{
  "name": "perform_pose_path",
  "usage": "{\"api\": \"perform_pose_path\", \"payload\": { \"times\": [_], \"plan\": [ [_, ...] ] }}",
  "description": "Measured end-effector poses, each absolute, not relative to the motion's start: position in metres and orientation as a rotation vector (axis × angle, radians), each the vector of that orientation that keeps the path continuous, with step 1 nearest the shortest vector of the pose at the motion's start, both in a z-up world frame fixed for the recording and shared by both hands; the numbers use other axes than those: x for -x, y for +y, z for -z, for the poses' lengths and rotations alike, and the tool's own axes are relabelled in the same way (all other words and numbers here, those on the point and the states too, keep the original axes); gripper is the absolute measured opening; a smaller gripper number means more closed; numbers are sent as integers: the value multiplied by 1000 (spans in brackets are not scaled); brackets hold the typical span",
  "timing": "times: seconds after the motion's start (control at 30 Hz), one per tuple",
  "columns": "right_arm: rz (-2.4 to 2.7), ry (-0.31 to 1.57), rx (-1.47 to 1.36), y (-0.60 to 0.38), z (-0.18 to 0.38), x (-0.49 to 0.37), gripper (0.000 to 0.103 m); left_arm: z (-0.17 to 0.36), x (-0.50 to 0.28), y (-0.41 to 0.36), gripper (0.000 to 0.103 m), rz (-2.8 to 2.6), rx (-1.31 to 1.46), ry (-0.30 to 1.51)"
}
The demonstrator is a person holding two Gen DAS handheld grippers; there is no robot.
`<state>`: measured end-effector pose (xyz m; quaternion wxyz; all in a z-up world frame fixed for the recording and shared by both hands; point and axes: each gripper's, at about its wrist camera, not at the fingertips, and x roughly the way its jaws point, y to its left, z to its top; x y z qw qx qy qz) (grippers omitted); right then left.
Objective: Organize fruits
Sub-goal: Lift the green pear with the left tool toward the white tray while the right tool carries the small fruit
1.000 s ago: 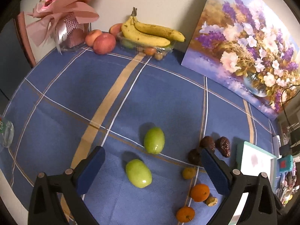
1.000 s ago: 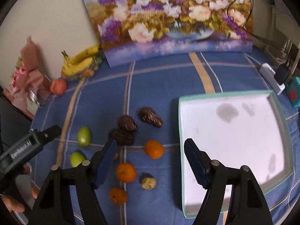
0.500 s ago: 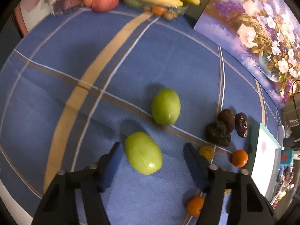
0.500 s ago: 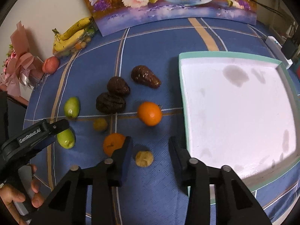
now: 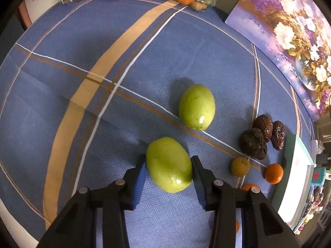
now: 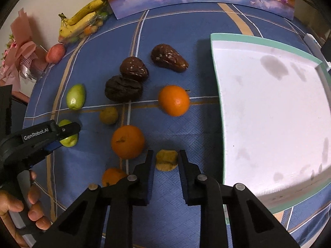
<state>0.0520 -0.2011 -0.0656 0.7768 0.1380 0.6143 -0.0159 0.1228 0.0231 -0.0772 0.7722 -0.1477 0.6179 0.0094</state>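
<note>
The left claw (image 5: 168, 162) has its fingers pressed on both flanks of the near green fruit (image 5: 169, 164), which lies on the blue-clothed counter (image 5: 62, 66); the grip across its narrow width looks chosen so it cannot roll; the right claw (image 6: 166, 160) is narrowed around a small yellowish fruit (image 6: 166, 159), contact uncertain; the white tray (image 6: 269, 111) sits just right, bare and roomy, its raised teal rim the only edge to clear; oranges crowd the left finger.
</note>
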Motion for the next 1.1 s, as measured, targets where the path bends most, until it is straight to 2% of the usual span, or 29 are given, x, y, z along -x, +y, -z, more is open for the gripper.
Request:
{"api": "perform_pose_path", "payload": {
  "times": [0.23,0.53,0.77,1.1],
  "plan": [
    [34,1322,-293,-203,64,-54,22,72,-123,27,44,-17,345,1336],
    [37,1172,-290,-209,14,-49,22,23,-111,33,44,11,332,1202],
    [90,1109,-289,-223,-4,-45,22,-19,-100,27,44,23,309,1114],
    [201,1090,-304,-272,-7,-45,22,-24,-92,-3,44,103,288,1118]
  ]
}}
